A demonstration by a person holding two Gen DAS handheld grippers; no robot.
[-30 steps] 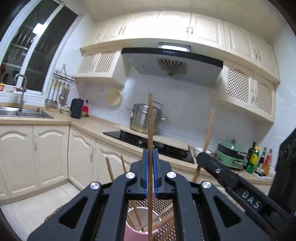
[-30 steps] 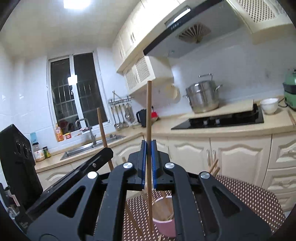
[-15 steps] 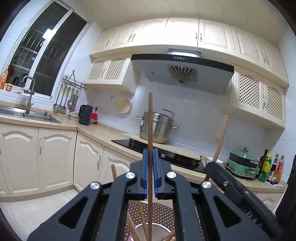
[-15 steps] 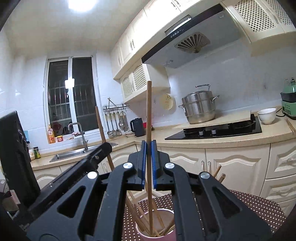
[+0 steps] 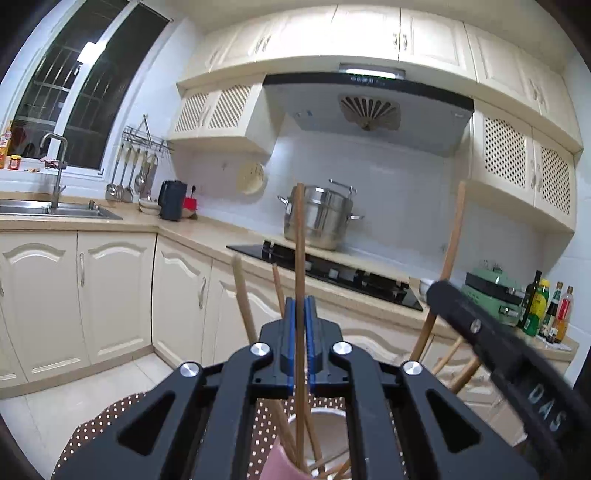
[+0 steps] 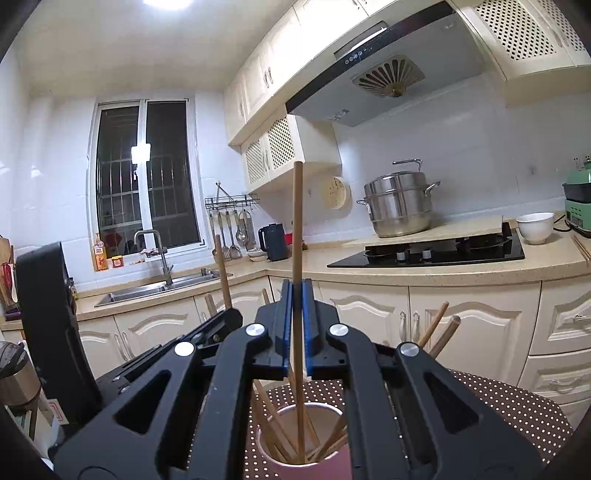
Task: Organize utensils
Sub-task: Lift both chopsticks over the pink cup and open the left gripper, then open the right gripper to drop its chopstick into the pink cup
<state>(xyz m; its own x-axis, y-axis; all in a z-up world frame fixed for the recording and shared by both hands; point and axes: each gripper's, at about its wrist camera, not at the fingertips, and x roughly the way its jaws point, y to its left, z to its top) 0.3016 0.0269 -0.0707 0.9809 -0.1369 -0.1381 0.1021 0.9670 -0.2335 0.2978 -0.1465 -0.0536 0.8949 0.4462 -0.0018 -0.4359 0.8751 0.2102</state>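
A home kitchen: cream cabinets [image 6: 436,317] run under a speckled counter, with a black gas hob [image 6: 428,253] and steel steamer pot [image 6: 400,206] below a range hood [image 6: 384,74] on the right, a sink [image 6: 147,290] under the window far left, and ladles [image 6: 231,236] hanging between.

Ahead of the grippers runs an L-shaped counter [image 6: 424,275] over cream cabinets [image 5: 114,295], with white tiled walls [image 5: 399,192] behind and a pale tiled floor [image 5: 122,380] down to the left. Left of centre a dark barred window [image 6: 146,177] stands above a steel sink [image 6: 147,291]; further right a black hob [image 6: 436,251] carries a steel pot [image 6: 400,206] under a grey hood [image 6: 384,70]. A ceiling lamp [image 6: 168,3] glares overhead.
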